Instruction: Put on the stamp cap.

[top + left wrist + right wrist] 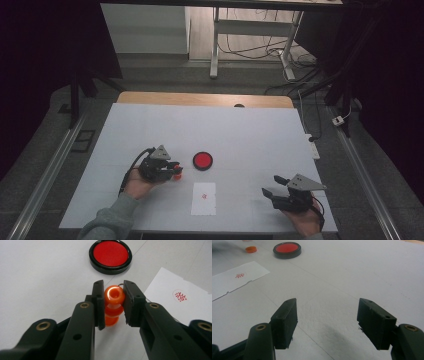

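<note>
From the high view, the left gripper (172,170) sits left of the round red ink pad (203,160) and pinches a small orange stamp (177,173) that is on or just above the white bench (250,135). A slip of paper (204,198) with a red mark lies just in front of the pad. The right gripper (275,186) rests near the bench's right front corner, well apart from all this.

In the left gripper view, the jaws press on the stamp's (114,303) ridged orange handle, with the ink pad (110,255) ahead and the printed paper (178,296) to the right.

In the right gripper view, the jaws stand spread with nothing between them.

The paper already carries a print, so stamping looks done; the next move is probably setting the stamp down upright, then letting go.
</note>
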